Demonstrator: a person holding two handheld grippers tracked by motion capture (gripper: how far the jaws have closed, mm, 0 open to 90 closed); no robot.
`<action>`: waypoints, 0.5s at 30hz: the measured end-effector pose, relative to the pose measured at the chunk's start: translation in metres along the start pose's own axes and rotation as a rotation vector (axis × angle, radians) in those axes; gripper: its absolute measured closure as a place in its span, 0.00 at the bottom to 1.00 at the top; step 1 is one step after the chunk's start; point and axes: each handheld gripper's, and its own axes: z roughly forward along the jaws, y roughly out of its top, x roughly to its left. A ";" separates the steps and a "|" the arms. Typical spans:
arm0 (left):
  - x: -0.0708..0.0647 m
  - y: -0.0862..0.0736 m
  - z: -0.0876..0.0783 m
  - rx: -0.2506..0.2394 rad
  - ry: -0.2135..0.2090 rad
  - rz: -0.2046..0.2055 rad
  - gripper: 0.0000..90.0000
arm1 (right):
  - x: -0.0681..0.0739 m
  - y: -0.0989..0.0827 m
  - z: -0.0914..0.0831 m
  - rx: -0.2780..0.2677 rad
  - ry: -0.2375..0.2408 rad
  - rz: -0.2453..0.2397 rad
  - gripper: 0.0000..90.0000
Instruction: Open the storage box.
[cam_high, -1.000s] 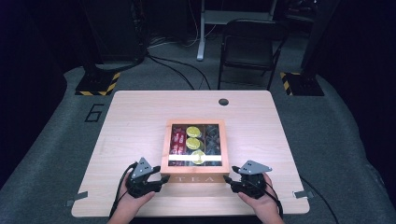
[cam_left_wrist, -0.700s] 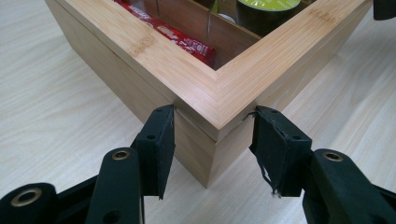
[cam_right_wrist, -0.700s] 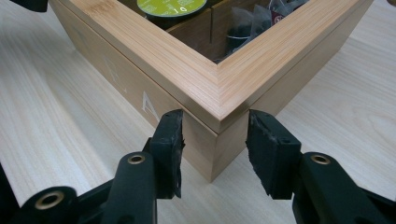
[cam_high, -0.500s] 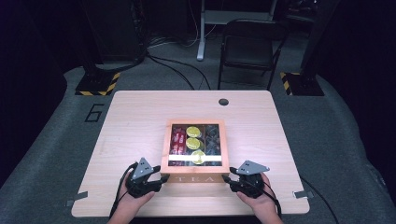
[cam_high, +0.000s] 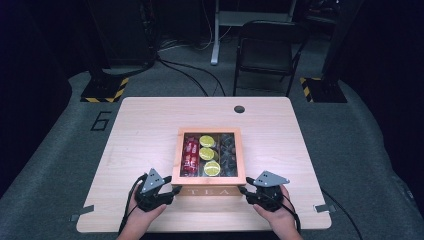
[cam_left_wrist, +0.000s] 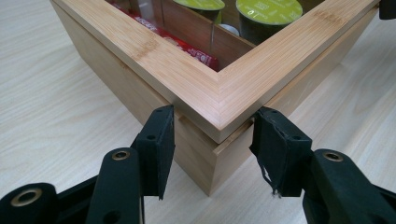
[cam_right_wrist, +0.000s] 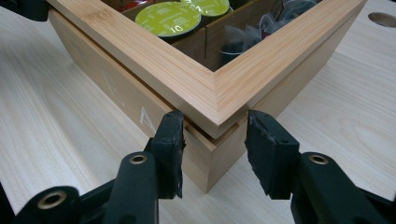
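Grippers sit at the two near corners of the tea box (cam_high: 209, 159), which stands at the middle of the table (cam_high: 145, 125), close to your edge.

Left gripper (cam_left_wrist: 212, 140): your jaws straddle the near left corner of the lid (cam_left_wrist: 219, 100). One pad rests against the lid's edge on each side of the corner. The jaws stand partly closed, and they appear to pinch the corner rather than clamp it hard.

Right gripper (cam_right_wrist: 215, 135): the jaws have just been closing, with the near right corner of the lid between them. The pads now sit at the lid's edge on both sides, touching or all but touching.

Beyond the jaws, the lid lies flat on the box with a thin seam showing under it. Through its window you see red sachets (cam_high: 190, 152) in the left compartment, green-topped capsules (cam_high: 208, 154) in the middle one and dark packets (cam_high: 229, 152) in the right one. Farther off, the table carries a cable hole (cam_high: 239, 109) near its far edge.

Step in hand: taking hold of the lid at both front corners, most likely to open it.

Next move: confirm both grips bear on the lid alone, not the box wall below the seam. Raise both hands together and at the same rate, so the lid swings up evenly and the box does not slide or tip.
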 end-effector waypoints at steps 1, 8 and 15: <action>0.000 0.001 -0.001 -0.005 0.004 0.005 0.54 | 0.000 0.001 0.000 -0.004 0.001 0.004 0.62; 0.001 0.002 0.001 0.013 -0.012 -0.008 0.54 | -0.001 0.002 0.000 0.000 0.007 0.013 0.62; 0.000 0.004 0.000 -0.003 0.002 -0.009 0.54 | 0.000 0.003 -0.001 -0.018 -0.002 0.017 0.62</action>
